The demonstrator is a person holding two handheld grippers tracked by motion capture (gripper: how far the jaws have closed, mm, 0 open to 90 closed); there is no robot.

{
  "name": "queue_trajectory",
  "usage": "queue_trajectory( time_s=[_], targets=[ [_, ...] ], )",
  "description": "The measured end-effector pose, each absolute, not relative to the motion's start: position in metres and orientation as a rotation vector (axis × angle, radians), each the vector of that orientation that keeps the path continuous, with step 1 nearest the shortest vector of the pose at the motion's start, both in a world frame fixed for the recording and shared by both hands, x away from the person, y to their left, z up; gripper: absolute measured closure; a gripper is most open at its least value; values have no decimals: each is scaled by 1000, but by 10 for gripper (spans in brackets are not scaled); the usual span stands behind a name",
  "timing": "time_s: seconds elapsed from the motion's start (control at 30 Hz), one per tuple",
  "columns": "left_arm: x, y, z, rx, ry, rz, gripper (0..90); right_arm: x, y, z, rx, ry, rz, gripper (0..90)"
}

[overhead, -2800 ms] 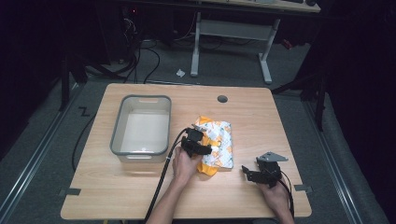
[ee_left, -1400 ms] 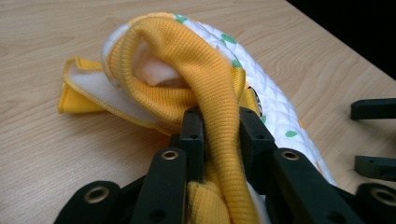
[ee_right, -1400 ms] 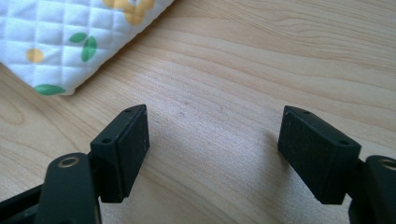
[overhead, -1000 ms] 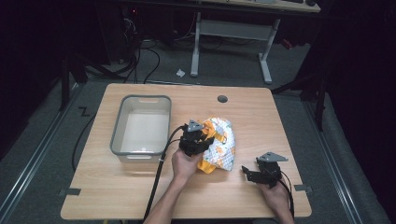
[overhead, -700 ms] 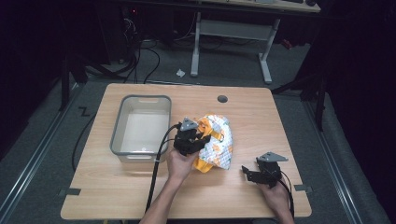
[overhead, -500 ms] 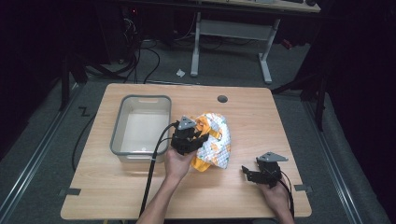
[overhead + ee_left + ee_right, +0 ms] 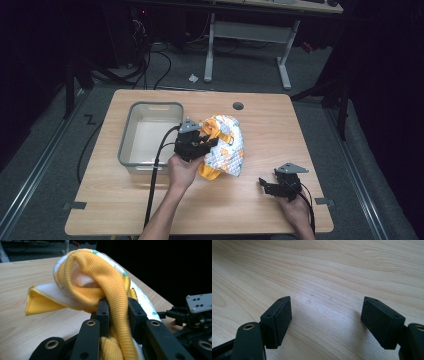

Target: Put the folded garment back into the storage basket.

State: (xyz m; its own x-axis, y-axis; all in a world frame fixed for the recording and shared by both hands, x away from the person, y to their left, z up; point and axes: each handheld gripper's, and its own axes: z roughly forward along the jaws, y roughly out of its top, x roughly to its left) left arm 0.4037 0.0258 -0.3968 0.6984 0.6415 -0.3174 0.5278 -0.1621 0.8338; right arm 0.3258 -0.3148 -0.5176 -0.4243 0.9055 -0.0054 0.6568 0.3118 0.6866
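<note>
A small garment (image 7: 225,145), white with orange and green print and an orange ribbed trim, hangs bunched above the table's middle. My left gripper (image 7: 200,142) is shut on the orange ribbed trim (image 7: 112,290), which runs between its two jaws; the rest of the cloth droops to the right and its lower edge touches the wood. The right gripper (image 7: 274,185) rests low near the table's front right, jaws wide apart, with nothing but bare wood (image 7: 324,302) between them. That gripper also appears as a black frame (image 7: 197,315) past the cloth.
A translucent grey bin (image 7: 150,137) with nothing in it stands at the left of the wooden table (image 7: 300,135), just left of my left gripper. A round cable hole (image 7: 238,106) sits near the back edge. Dark floor and desk legs lie beyond.
The left gripper has lifted the garment off the table and carried it slightly left toward the bin, so the cloth now hangs bunched instead of lying flat. The right gripper has stayed put.
</note>
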Motion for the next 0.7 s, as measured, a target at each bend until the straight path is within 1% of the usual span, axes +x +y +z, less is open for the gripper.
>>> queue_trajectory(
  time_s=[0.1, 0.3, 0.4, 0.53, 0.7],
  targets=[
    [403, 30, -390, 1830, 918, 155, 745, 326, -315, -518, 1391, 2194, 868, 248],
    [404, 40, -384, 1819, 924, 157, 745, 326, -315, -518, 1390, 2195, 869, 248],
    [405, 46, -383, 1797, 929, 138, 745, 325, -314, -518, 1397, 2192, 867, 248],
    [408, 55, -381, 1766, 926, 79, 745, 325, -314, -517, 1398, 2193, 867, 248],
    [408, 65, -378, 1763, 940, 109, 745, 325, -314, -518, 1398, 2191, 867, 248]
  ],
)
